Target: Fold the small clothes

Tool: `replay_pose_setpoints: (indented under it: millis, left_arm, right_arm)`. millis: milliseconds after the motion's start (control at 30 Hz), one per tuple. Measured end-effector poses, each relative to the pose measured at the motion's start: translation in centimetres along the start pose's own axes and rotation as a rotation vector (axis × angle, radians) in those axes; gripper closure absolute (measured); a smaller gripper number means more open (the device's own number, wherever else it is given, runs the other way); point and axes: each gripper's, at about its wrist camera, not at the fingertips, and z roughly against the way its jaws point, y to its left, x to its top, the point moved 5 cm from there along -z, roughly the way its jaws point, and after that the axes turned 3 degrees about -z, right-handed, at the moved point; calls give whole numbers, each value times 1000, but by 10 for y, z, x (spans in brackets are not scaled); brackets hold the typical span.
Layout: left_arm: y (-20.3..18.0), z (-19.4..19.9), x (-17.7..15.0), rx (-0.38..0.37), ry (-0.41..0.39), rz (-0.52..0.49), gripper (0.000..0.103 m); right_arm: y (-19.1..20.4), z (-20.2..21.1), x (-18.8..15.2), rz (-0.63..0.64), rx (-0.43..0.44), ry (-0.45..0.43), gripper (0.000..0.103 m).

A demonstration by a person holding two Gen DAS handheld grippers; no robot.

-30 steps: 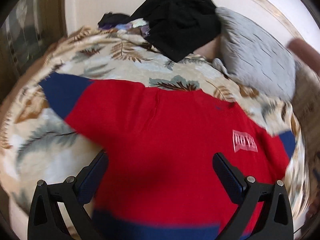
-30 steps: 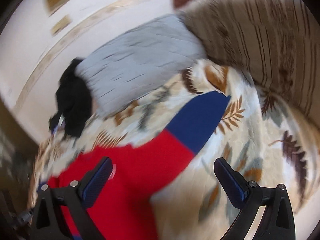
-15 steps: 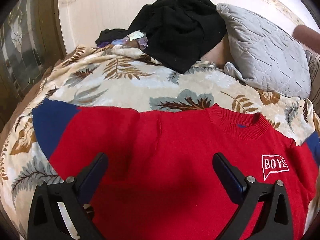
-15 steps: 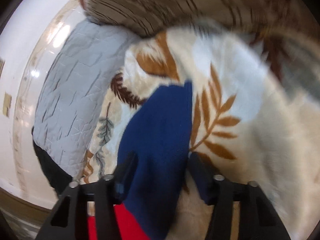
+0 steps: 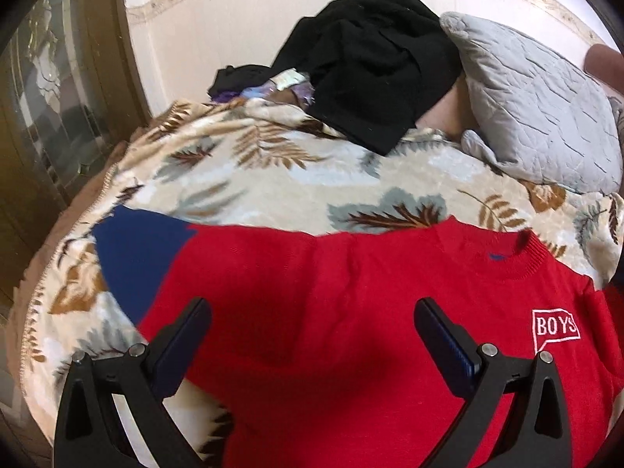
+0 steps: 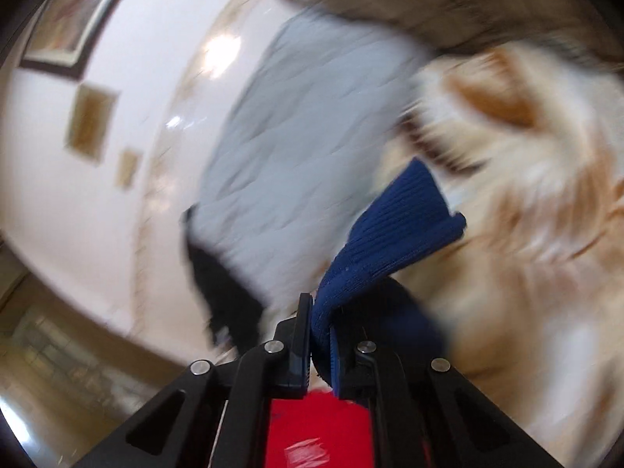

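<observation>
A red sweater [image 5: 331, 312] with navy cuffs and a white "BOYS" patch [image 5: 555, 323] lies flat on a leaf-print blanket [image 5: 273, 171]. Its left sleeve ends in a navy cuff [image 5: 136, 249] at the left. My left gripper [image 5: 312, 335] is open and hovers over the sweater's chest, holding nothing. My right gripper [image 6: 320, 331] is shut on the sweater's other navy cuff [image 6: 394, 234] and holds it lifted off the blanket [image 6: 526, 234]. The red body [image 6: 312, 429] shows below the jaws. The right wrist view is blurred by motion.
A grey quilted pillow [image 5: 538, 109] lies at the back right, also in the right wrist view [image 6: 296, 163]. A heap of black clothes [image 5: 374, 62] sits at the back against the wall. A wooden cabinet [image 5: 46, 117] stands at the left, past the blanket's edge.
My right gripper came down on the right navy cuff, closed on it and lifted it. My left gripper stayed open over the sweater, with the view shifting a little.
</observation>
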Motion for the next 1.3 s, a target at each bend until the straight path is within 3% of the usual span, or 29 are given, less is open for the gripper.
replay_pose_setpoints:
  millis: [133,267,400,500,567,600,633,700,767,867,967,1000,1100,1167,1233,1300]
  left_arm:
    - [28,-2,2,65,10,-2,0]
    - [73,-7,4,116,35,75,0]
    - [119,-6,5,169,36,164,0]
    - [152,-1,1,203,30,222,0]
    - [163,0,-2,203,35,248,0]
    - [166,0,-4,201,38,255,0]
    - [170,0,-6,196,44,262,0]
    - [176,1,-8,198,53,266,0]
    - [186,-1,-12,204,71,290,0]
    - [213,-8,-21,212,122,360,0]
    - [246,-15,-32,225,157,468,0]
    - [254,-16,-34,228,161,494,0]
    - [274,-25,-42,200,181,567,3]
    - [278,-32,-44,156,198,596,15]
    - [283,-41,-46,97,206,649,44]
    - [285,-53,-44,5,209,706,47]
  right_arm:
    - [58,-50,-73,61,91,173,95]
    - [92,-98,-154,82,148,334,95]
    - [112,-142,-240,112,162,504,94]
    - [119,-155,-293,191,125,620,87]
    - [130,-154,-316,244,141,679,61]
    - [136,-150,-322,263,151,693,24]
    - [145,-140,-321,266,182,677,14]
    - [154,-125,-310,278,221,632,14]
    - [160,-113,-294,314,182,563,14]
    - [143,-98,-282,380,34,507,17]
    - [109,-104,-286,426,-130,548,45]
    - [101,-106,-286,435,-169,572,60]
    - [63,-122,-305,488,-333,663,67]
    - [74,-125,-303,535,-316,638,66]
    - [94,-121,-302,547,-236,620,66]
    - [109,-114,-299,571,-189,582,66]
